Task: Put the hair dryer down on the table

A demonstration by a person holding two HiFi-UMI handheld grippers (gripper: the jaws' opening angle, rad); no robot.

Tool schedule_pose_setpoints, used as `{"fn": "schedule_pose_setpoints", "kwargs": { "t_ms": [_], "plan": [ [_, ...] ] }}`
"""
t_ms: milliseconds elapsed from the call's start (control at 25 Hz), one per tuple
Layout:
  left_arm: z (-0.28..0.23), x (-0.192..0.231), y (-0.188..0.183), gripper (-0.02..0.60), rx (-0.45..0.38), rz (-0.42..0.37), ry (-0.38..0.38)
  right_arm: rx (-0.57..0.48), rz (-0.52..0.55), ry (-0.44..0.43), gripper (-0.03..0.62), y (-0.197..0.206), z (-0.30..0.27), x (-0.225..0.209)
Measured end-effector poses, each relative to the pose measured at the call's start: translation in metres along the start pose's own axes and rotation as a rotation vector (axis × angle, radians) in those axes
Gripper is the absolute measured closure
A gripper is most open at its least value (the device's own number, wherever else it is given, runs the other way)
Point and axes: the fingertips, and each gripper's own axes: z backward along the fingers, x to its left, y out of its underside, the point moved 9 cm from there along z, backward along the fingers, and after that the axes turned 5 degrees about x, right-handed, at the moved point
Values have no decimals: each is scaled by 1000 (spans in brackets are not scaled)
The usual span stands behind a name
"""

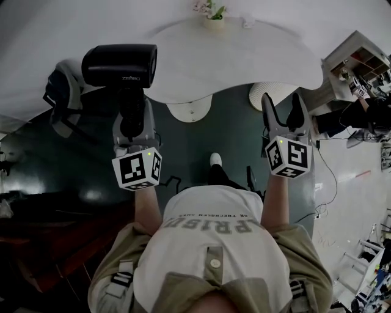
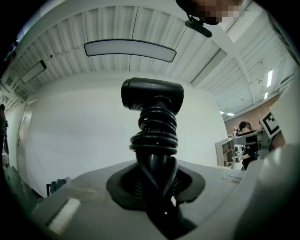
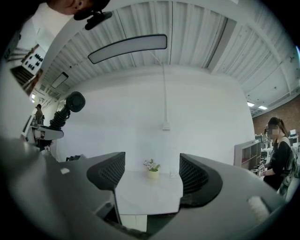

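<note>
A black hair dryer (image 1: 120,65) stands upright in my left gripper (image 1: 132,122), whose jaws are shut on its handle with the cord wound round it. In the left gripper view the hair dryer (image 2: 152,95) rises straight out from between the pads, its coiled cord (image 2: 154,131) just above them. In the head view the white table (image 1: 244,55) lies ahead and the dryer's head hangs over its near left edge. My right gripper (image 1: 285,116) is open and holds nothing; it hovers short of the table's near right edge. In the right gripper view the table (image 3: 147,190) shows between the open fingers (image 3: 108,171).
A small potted plant (image 1: 211,12) stands at the table's far edge, also seen as the plant (image 3: 152,168) in the right gripper view. A dark office chair (image 1: 64,92) sits left of the table. Shelving (image 1: 357,64) and a seated person (image 3: 279,150) are to the right.
</note>
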Motion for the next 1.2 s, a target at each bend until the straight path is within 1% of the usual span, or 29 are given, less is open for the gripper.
{"fn": "schedule_pose_setpoints", "kwargs": {
  "t_ms": [480,680,880,1080,1200],
  "plan": [
    [-89,-23,-13,471,1,-27,-59,-38,-10,-59,243,-17,-101,-59],
    [-121,-29,-13,471,4,-23,-79,-28,-18,-102,243,-16,-138,-71],
    [-136,-41,-7,471,24,-26,-93,-15,-10,-125,243,-10,-158,-84],
    [-145,-41,1,471,55,-19,-102,8,-67,-147,243,1,-171,-89],
    [-152,-40,4,471,70,-19,-104,25,-75,-145,243,6,-178,-92]
  ]
}}
